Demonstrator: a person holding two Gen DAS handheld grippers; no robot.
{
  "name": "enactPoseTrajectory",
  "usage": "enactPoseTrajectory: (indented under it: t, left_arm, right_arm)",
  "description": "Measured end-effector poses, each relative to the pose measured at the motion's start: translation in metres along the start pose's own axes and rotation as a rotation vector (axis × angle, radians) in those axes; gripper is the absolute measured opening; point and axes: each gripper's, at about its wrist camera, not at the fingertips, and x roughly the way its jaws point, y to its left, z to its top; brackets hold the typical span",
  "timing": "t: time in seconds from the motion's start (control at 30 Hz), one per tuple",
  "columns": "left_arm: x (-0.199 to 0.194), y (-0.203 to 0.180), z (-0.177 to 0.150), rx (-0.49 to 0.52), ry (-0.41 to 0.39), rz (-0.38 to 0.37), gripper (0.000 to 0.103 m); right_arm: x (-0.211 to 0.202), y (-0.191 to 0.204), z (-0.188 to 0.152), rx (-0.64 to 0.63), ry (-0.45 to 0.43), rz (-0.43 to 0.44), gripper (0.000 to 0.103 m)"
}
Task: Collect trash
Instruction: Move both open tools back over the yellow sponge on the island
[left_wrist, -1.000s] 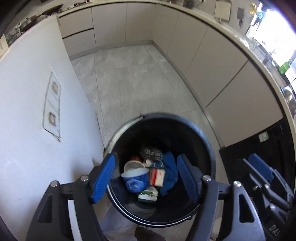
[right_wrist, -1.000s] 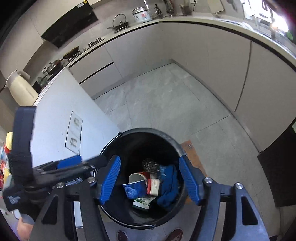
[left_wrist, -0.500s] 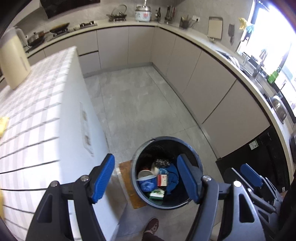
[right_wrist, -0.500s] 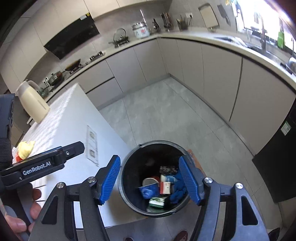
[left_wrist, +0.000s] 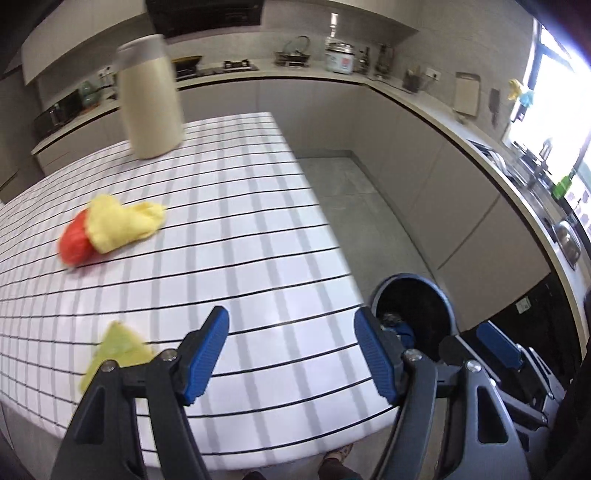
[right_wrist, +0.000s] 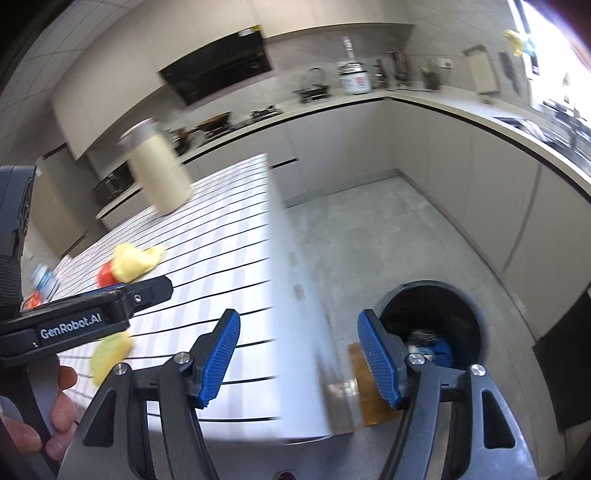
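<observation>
My left gripper (left_wrist: 291, 328) is open and empty above the near edge of a white gridded counter (left_wrist: 236, 229). My right gripper (right_wrist: 297, 332) is open and empty over the counter's right edge. A yellow crumpled rag (left_wrist: 122, 221) lies against a red object (left_wrist: 74, 243) on the counter's left; the rag also shows in the right wrist view (right_wrist: 135, 260). A yellow-green scrap (left_wrist: 116, 349) lies near my left finger, and in the right wrist view (right_wrist: 109, 354). A black round bin (left_wrist: 417, 310) with trash in it stands on the floor to the right, also in the right wrist view (right_wrist: 432, 325).
A cream jug (left_wrist: 151, 99) stands at the counter's far side. Grey cabinets (left_wrist: 436, 177) line the right wall under a worktop. A brown mat (right_wrist: 369, 384) lies on the floor by the bin. The left tool's body (right_wrist: 85, 317) crosses the right wrist view.
Both grippers have risen from just over the bin and swung left, up to counter height. The counter top with the rag and scrap has come into view. Both stay open.
</observation>
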Motion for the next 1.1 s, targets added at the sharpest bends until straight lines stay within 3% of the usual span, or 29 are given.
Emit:
enactPoseTrajectory:
  t: [0.37, 0.67, 1.1]
  left_arm:
    - [-0.026, 0.129, -0.039, -0.127, -0.023, 0.118, 0.072]
    - [-0.027, 0.217, -0.063, -0.235, -0.005, 0.216, 0.072]
    - [-0.017, 0.254, -0.075, -0.255, 0.024, 0.213, 0.072]
  right_arm:
    - [0.023, 0.135, -0.028, -0.12, 0.033, 0.106, 0.068]
    - [0.054, 0.208, -0.048, -0.203, 0.086, 0.178, 0.069]
    - [0.086, 0.255, -0.077, -0.264, 0.165, 0.194, 0.069]
